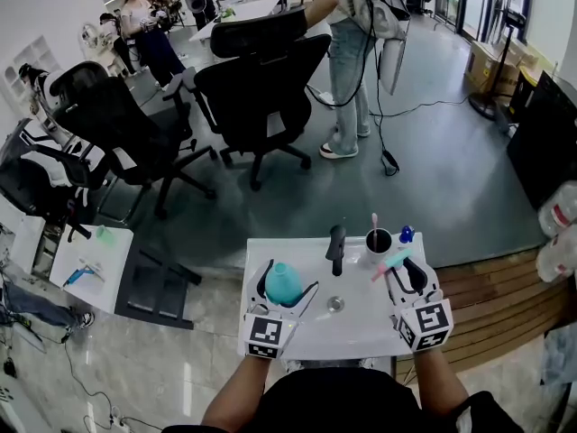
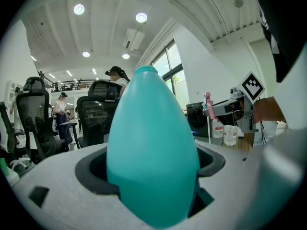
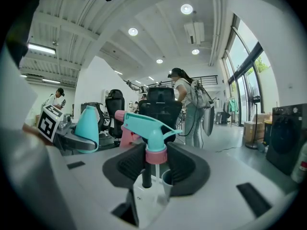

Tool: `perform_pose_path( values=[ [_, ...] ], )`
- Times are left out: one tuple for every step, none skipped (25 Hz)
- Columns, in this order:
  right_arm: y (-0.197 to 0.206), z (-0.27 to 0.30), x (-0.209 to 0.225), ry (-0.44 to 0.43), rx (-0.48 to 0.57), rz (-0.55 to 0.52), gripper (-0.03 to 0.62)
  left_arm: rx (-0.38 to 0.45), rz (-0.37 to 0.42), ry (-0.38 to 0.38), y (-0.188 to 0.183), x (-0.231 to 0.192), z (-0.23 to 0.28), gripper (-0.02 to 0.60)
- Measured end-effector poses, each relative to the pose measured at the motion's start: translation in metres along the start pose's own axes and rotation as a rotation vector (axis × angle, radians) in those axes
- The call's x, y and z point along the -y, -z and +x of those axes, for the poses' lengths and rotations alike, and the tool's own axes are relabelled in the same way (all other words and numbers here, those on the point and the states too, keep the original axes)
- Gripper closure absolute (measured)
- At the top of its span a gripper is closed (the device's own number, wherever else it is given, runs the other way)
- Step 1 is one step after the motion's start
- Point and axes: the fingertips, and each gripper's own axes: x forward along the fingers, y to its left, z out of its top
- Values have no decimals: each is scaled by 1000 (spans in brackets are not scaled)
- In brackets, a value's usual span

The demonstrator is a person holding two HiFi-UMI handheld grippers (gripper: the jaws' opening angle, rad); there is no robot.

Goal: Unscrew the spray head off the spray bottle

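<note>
**Desk:** What is on your left?

**Me:** My left gripper (image 2: 152,176) has its fingers closed round the belly of the teal spray bottle (image 2: 152,143). Both dark pads press on it. The bottle stands upright between them, and its neck (image 2: 145,70) is bare at the top, with no head on it. In the head view it sits over the left part of the white tabletop (image 1: 361,327); whether its base touches the top I cannot tell.

**Desk:** And the middle of the tabletop?

**Me:** There is a small round metal piece (image 1: 335,304) lying near the front, between my two grippers. Behind it is a black handle-shaped thing (image 1: 336,246) (too small from up here to name). Just right of that stands a white mug (image 1: 378,241) with a pink stick (image 1: 374,224) upright in it, and a small blue piece (image 1: 406,234) is just beside the mug.

**Desk:** And the right?

**Me:** My right gripper (image 3: 156,163) holds the spray head (image 3: 146,126), well apart from the bottle. The fingers sit at a middling width, one pad on each side of the pink collar (image 3: 156,155). The teal nozzle points to my left above them, and a stem hangs below the collar.

**Desk:** So the head is off?

**Me:** Yes, each gripper holds one part, side by side over the tabletop.
</note>
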Motion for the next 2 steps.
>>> perform_pose_path(
  values=[
    [-1, 0, 0, 0, 0, 0, 451, -1, 0, 1, 0, 0, 0, 129],
    [-1, 1, 0, 1, 0, -1, 451, -2, 0, 1, -1, 0, 0, 129]
  ],
)
